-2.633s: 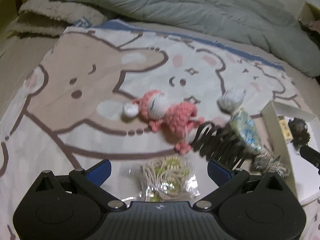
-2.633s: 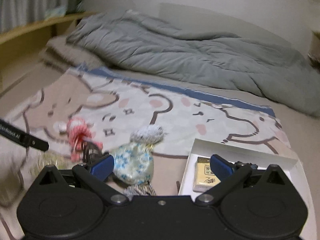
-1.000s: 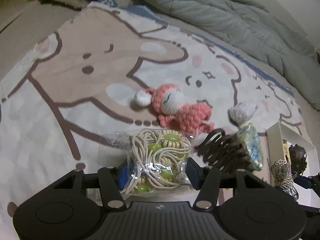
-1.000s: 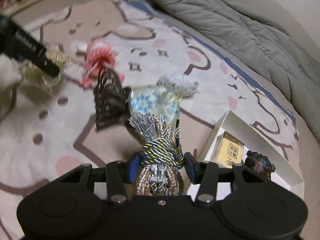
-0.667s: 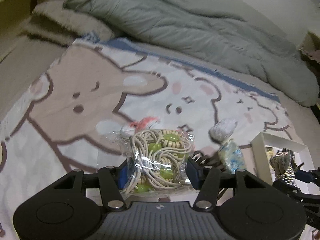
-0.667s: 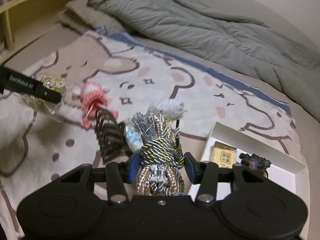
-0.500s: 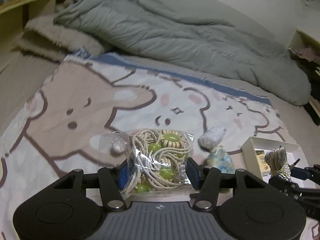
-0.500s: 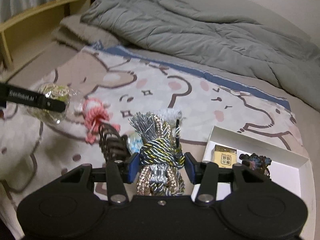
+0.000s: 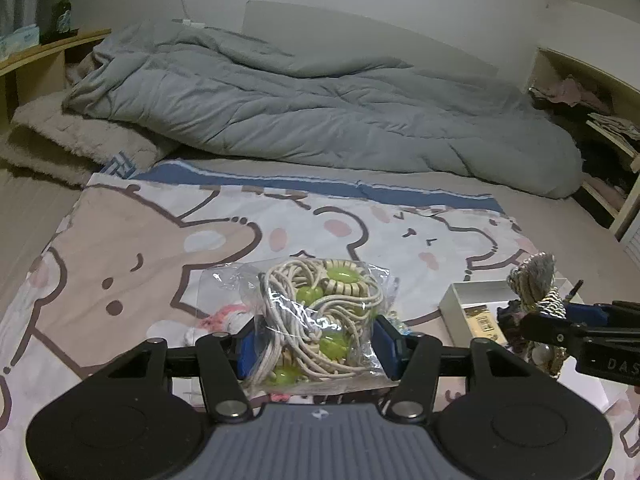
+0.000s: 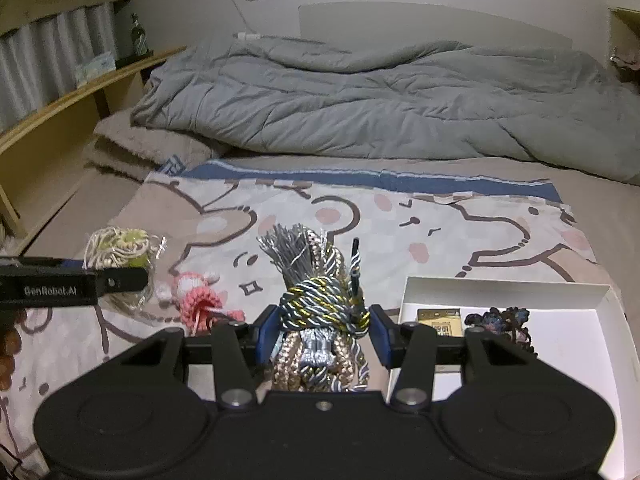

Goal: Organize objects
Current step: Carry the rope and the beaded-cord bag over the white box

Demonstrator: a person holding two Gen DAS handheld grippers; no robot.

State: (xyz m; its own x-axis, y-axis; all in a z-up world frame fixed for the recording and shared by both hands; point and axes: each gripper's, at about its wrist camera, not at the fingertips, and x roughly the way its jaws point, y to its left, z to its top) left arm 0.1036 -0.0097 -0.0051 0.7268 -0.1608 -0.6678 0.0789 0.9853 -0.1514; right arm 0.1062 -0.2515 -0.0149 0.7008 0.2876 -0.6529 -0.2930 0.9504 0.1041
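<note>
My left gripper [image 9: 314,346] is shut on a clear bag of cream cord and green beads [image 9: 320,320], held above the cartoon blanket [image 9: 160,264]; the bag also shows in the right wrist view [image 10: 120,250]. My right gripper [image 10: 322,334] is shut on a knotted bundle of silver, gold and dark rope [image 10: 316,300], which also shows in the left wrist view [image 9: 534,284]. A white open box [image 10: 560,322] lies right of it, holding a gold packet [image 10: 438,318] and a dark tangled item [image 10: 504,318]. A pink crocheted toy [image 10: 196,296] lies on the blanket.
A rumpled grey duvet [image 10: 380,96] covers the far half of the bed. A fuzzy beige pillow [image 9: 72,140] lies at the far left. Wooden shelving [image 10: 48,120] runs along the left side, and more shelves [image 9: 608,120] stand at the right.
Both grippers closed on their objects and lifted them off the blanket. Both views have tilted up toward the headboard, and the right gripper has drawn closer to the white box.
</note>
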